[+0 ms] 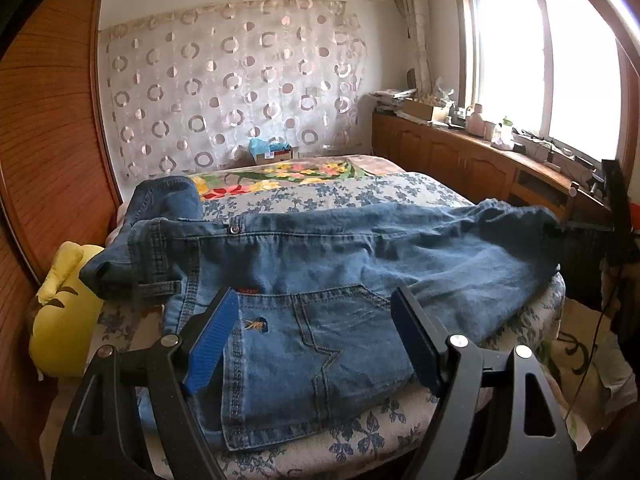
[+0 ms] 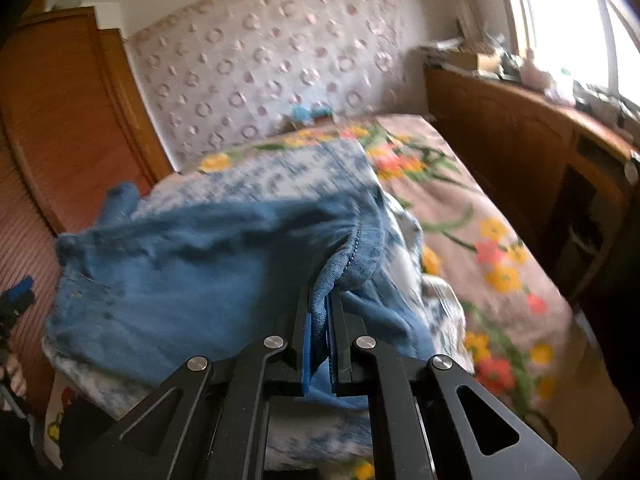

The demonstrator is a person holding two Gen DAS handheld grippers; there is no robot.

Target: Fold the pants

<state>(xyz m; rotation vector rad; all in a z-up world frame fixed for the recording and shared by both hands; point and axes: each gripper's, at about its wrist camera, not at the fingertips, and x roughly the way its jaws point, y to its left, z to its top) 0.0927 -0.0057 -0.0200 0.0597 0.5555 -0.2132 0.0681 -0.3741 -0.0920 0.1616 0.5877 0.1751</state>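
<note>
Right wrist: my right gripper (image 2: 320,320) is clamped on a jeans (image 2: 192,264) hem at the bed's (image 2: 500,208) near edge. Left gripper (image 1: 316,336) gapes wide over the back pocket, pads clear.

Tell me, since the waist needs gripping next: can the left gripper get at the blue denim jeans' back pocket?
Probably yes: the left gripper is open, its pads either side of the jeans' back pocket, nothing between.

1. Left gripper (image 1: 316,336): black angular linkage frame with triangular cut-outs, round silver pivot screws, and ribbed blue rubber pads (image 1: 212,340) on the finger inner faces.
2. Right gripper (image 2: 320,312): identical black frame, silver screws, blue pads.
</note>
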